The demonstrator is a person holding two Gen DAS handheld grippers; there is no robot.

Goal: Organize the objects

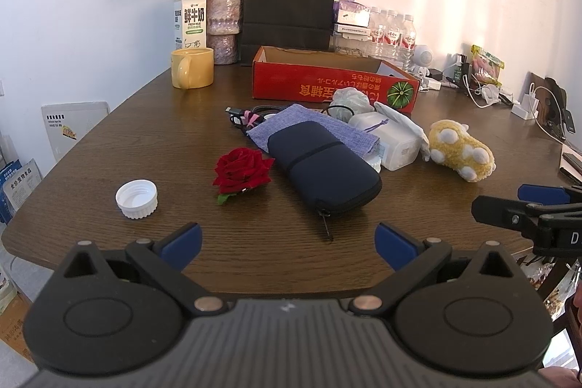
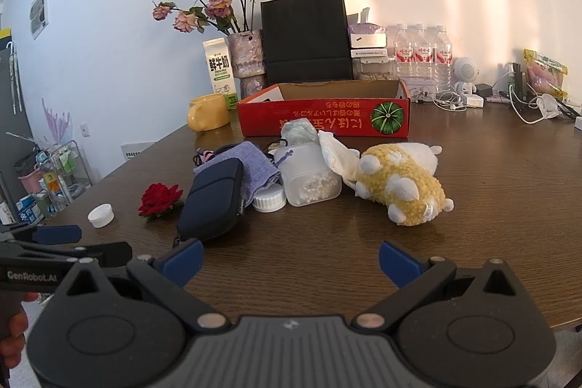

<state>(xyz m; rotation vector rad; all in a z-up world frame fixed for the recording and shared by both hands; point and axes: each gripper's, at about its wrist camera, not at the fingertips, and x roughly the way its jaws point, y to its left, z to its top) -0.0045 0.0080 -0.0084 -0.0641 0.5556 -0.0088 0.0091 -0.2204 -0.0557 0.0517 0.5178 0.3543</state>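
Both the left gripper [image 1: 287,244] and right gripper [image 2: 290,260] hover with fingers spread and empty over the brown wooden worktop [image 1: 182,140]. The navy zippered fabric pouch [image 1: 322,166] lies on the lilac cloth [image 1: 291,124] beside the translucent plastic jar [image 2: 309,175]; lifting it carelessly could drag the cloth and roll the jar.

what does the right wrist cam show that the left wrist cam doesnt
Only the right wrist view shows a second white cap lying beside the clear plastic container, whose small white beads are visible, and a shelf rack off the table's left side.

Only the left wrist view shows the navy pouch's zipper pull and white boards leaning by the wall.

Both show the red rose, loose white cap, navy pouch, yellow plush toy, red box, and both grippers open: left, right.
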